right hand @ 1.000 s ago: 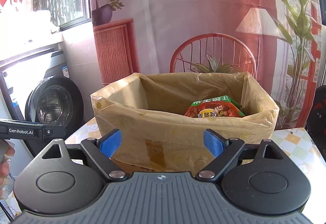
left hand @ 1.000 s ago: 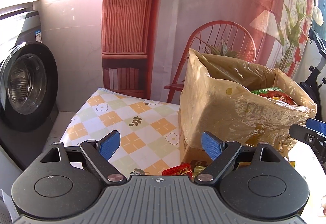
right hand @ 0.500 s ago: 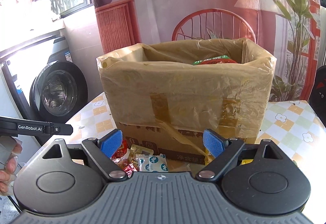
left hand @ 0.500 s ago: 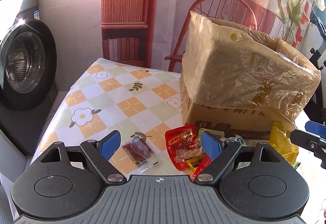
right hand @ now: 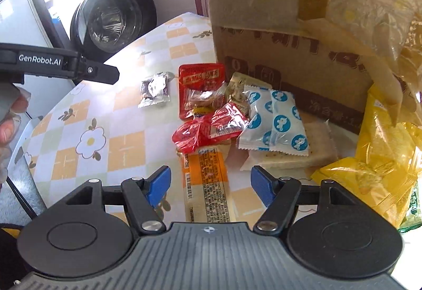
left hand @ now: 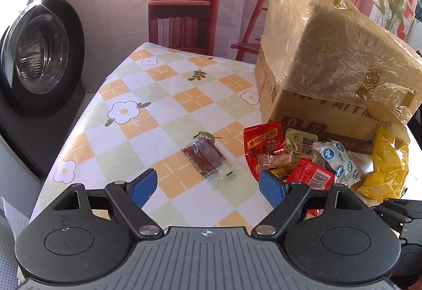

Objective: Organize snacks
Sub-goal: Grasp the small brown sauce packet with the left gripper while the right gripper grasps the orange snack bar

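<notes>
A heap of small snack packets lies on the checked tablecloth in front of a cardboard box (left hand: 329, 95) lined with a yellowish bag. In the left wrist view my left gripper (left hand: 208, 185) hangs open just above a lone dark red packet (left hand: 204, 158); the red packet (left hand: 259, 143) and the blue-dotted white packet (left hand: 336, 158) lie to its right. In the right wrist view my right gripper (right hand: 209, 183) is over an orange-and-cream wrapped bar (right hand: 207, 182). Its jaws are closing with the bar between them, and the pads stand clear of it.
Yellow snack bags (right hand: 379, 158) lie at the right beside the box (right hand: 290, 39). A washing machine (left hand: 39, 58) stands left of the table and a red chair (left hand: 263, 10) behind it. A person's hand (right hand: 10, 116) holds the left gripper's body at the right wrist view's left edge.
Both grippers have sunk and tipped downward, from facing the box's rim to looking at the snacks on the table. The right gripper's jaws have narrowed around the bar.
</notes>
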Motion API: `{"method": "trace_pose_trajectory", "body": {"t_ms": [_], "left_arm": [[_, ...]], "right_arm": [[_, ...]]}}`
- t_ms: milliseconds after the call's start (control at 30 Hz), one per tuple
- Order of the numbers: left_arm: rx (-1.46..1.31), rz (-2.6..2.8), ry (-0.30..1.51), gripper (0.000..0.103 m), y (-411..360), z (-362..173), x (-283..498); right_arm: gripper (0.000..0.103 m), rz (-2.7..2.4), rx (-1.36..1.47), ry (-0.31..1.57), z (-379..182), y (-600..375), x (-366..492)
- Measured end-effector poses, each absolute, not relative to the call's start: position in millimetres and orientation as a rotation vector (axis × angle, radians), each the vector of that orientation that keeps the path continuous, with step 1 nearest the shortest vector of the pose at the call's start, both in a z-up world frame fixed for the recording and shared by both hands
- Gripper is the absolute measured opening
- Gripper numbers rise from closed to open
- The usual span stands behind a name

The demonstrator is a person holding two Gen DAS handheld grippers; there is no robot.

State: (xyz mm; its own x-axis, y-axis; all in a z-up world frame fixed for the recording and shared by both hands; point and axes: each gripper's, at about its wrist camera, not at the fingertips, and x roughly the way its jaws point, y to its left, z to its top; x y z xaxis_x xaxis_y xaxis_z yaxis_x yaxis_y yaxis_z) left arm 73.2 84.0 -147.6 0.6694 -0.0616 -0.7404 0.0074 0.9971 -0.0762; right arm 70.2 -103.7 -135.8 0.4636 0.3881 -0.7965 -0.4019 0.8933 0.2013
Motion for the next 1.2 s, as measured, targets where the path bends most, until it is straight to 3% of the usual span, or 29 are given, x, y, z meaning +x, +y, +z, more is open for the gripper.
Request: {"method": "trace_pose_trajectory", "body": {"t_ms": [133, 200, 533, 1000, 1133, 1200], "left_arm": [[-0.079, -0.034, 0.849, 0.081, 89, -154, 76], [-0.085, -0.03, 0.853, 0.08, 92, -157, 80], [-0.195, 0.067, 0.875, 0.077, 97, -189, 131], [-0.029, 0.141, 0.871, 0.075, 65, -211, 158], [-0.005, 0.099, 0.849, 0.052, 68, -208, 141], [-0.002, 0.077, 0.851, 0.048, 73, -206, 133]], "right_arm": [[0.042, 0.469, -0.015, 1.008, -146, -107, 69], [0.04, 0.449, 0.001, 1.012, -144, -115, 70], [0.04, 0.346, 0.038, 1.018, -144, -142, 63], [0.04, 0.35, 0.053, 1.001, -145, -145, 60], [0.04, 0.347, 0.063, 0.998, -145, -145, 59], [0.04, 0.346, 0.066, 0.998, -146, -145, 60]]}}
